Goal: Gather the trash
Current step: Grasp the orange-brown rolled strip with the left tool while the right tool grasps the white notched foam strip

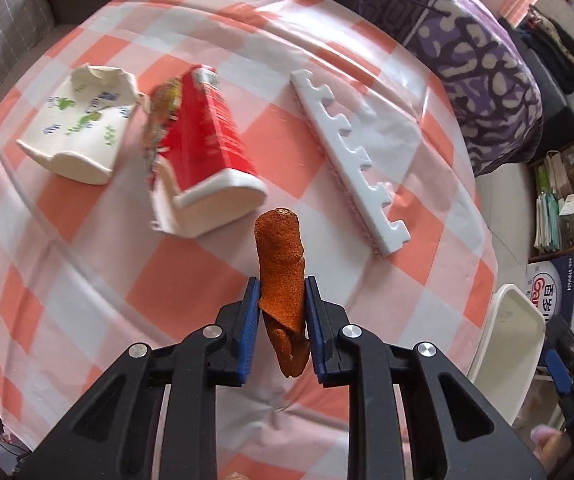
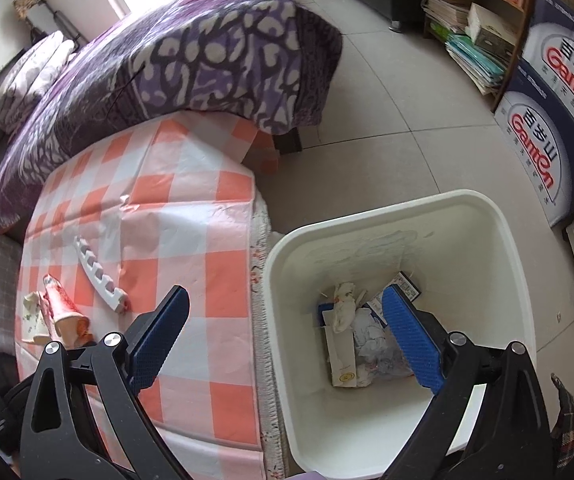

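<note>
In the left wrist view, our left gripper (image 1: pixel 279 312) had its jaws clamped on a curled strip of orange peel (image 1: pixel 283 276), which stood upright between the blue pads above the checked tablecloth (image 1: pixel 87 280). Beyond it lay a crushed white paper cup (image 1: pixel 79 128), a flattened red cup (image 1: pixel 207 136) and a white notched foam strip (image 1: pixel 351 160), all on the cloth and apart from one another. The white bin (image 1: pixel 515 344) showed at the right edge.

In the right wrist view, our right gripper (image 2: pixel 287 332) hung with its jaws wide apart and nothing between them, over the gap between the table edge and the bin (image 2: pixel 367 216), which held crumpled paper and small cartons. To finish the step well, we judged that the peel should be carried level over the bin's mouth and released only once clear of its rim, since the grip caught just the lower part of the strip.
</note>
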Motion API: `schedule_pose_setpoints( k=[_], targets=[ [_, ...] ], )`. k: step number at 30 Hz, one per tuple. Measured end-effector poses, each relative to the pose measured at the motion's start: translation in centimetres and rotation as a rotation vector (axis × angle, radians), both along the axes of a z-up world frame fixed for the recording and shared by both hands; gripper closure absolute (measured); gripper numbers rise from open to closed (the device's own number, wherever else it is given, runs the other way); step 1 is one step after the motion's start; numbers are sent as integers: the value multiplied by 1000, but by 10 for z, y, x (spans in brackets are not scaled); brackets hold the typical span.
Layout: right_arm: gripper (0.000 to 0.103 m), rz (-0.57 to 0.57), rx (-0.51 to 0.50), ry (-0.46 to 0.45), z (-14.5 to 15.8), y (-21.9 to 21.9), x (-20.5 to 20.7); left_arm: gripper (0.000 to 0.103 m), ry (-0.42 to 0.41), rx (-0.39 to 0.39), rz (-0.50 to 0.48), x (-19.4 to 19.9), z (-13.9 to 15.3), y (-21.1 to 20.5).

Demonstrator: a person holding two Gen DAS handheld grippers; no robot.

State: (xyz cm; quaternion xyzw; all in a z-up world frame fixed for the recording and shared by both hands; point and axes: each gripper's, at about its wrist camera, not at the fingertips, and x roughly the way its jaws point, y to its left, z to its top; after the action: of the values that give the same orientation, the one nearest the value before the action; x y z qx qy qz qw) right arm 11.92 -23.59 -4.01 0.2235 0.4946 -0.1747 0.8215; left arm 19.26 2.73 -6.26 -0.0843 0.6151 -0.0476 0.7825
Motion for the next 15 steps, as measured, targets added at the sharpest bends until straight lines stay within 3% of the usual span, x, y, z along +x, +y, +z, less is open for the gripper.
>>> schedule_pose_setpoints(
  k=[12,15],
  targets=[
    [10,363,-121,-40,-10,110,66,81,-206,-10,85,-16,75,80],
    [16,448,-116,-58,-16,136,87,81,-231,-19,116,-15,86,97]
  ],
)
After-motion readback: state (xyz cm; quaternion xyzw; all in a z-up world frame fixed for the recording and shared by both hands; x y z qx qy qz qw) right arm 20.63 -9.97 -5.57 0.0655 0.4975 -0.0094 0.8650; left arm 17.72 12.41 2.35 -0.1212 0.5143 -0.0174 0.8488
